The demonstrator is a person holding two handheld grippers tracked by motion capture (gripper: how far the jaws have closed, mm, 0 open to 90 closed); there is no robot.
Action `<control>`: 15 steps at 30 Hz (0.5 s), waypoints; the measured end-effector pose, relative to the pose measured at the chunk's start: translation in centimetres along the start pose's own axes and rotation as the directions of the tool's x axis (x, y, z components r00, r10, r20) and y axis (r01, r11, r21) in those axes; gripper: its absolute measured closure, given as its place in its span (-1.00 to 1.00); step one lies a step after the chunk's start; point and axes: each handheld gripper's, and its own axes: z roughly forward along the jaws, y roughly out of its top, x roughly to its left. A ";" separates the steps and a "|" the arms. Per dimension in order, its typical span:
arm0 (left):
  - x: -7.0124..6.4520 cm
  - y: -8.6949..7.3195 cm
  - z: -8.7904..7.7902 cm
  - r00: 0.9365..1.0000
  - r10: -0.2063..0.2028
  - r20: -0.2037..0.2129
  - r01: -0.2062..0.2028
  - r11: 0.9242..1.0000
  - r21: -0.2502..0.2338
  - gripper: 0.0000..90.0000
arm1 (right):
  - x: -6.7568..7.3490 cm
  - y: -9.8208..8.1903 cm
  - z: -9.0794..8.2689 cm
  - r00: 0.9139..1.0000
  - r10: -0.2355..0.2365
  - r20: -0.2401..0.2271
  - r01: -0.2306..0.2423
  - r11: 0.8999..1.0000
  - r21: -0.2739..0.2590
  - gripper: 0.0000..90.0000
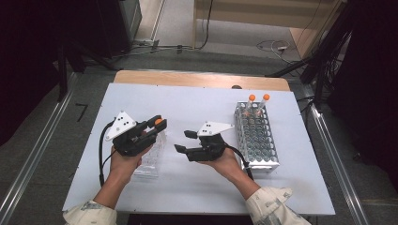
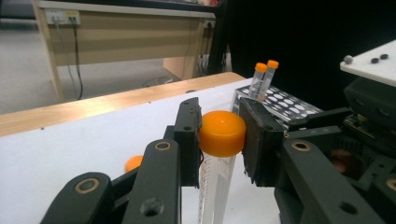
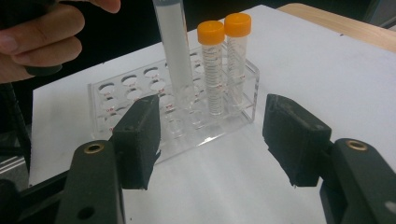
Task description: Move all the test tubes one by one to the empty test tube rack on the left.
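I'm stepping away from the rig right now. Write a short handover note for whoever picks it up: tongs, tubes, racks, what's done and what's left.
Left tongs: shut on the orange cap of a held tube, lifted above the clear rack.
Right tongs: open, nothing between the pads, facing the clear rack.
Clear rack: two capped tubes stand in it.
Metal rack, to the right: two orange-capped tubes stand at its far end.
Done: one tube is gripped and raised.
Left, as it looks: seat the held tube in a rack; which rack it is bound for I cannot tell.
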 end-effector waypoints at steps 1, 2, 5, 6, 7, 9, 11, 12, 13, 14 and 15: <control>0.1 0.0 -0.1 1.000 -0.005 -0.006 0.005 1.000 -0.006 0.55 | 0.0 0.0 0.0 1.000 0.001 0.000 -0.001 1.000 0.000 -0.21; 0.3 0.0 -0.2 1.000 -0.004 -0.012 0.004 1.000 -0.007 0.55 | 0.0 0.0 0.0 1.000 0.000 0.000 0.000 1.000 0.000 -0.21; 0.8 -0.2 -0.3 1.000 -0.007 -0.030 0.007 1.000 -0.002 0.55 | 0.0 -0.1 -0.1 1.000 0.002 0.002 -0.002 1.000 0.000 -0.20; 1.0 -0.3 -0.3 0.999 -0.008 -0.035 0.008 1.000 0.000 0.55 | 0.0 -0.1 -0.1 1.000 0.003 0.003 -0.003 1.000 0.001 -0.19; 1.1 -0.4 -0.3 0.999 -0.005 -0.040 0.006 1.000 0.005 0.55 | 0.0 -0.1 -0.2 1.000 0.002 0.003 -0.002 1.000 0.000 -0.19; 1.2 -0.6 -0.3 0.999 -0.001 -0.042 0.001 1.000 0.007 0.55 | 0.0 -0.1 -0.2 1.000 0.001 0.004 -0.001 1.000 -0.003 -0.19; 1.3 -0.5 -0.4 0.999 0.000 -0.045 0.000 1.000 0.000 0.55 | 0.0 -0.1 -0.2 1.000 -0.001 0.004 0.001 1.000 -0.004 -0.18; 1.3 -0.5 -0.5 0.999 -0.002 -0.046 0.002 1.000 -0.005 0.55 | -0.1 -0.1 -0.2 1.000 -0.002 0.004 0.002 1.000 -0.005 -0.17; 1.4 -0.5 -0.5 0.999 -0.002 -0.049 0.001 1.000 -0.007 0.55 | 0.0 -0.1 -0.3 1.000 0.000 0.004 0.000 1.000 -0.005 -0.17; 1.4 -0.5 -0.6 0.999 0.000 -0.051 0.000 1.000 -0.013 0.55 | 0.0 -0.1 -0.3 1.000 0.000 0.005 0.001 1.000 -0.004 -0.17; 1.4 -0.4 -0.6 0.999 0.002 -0.053 -0.003 1.000 -0.014 0.55 | 0.0 -0.1 -0.3 1.000 -0.001 0.004 0.001 1.000 -0.004 -0.17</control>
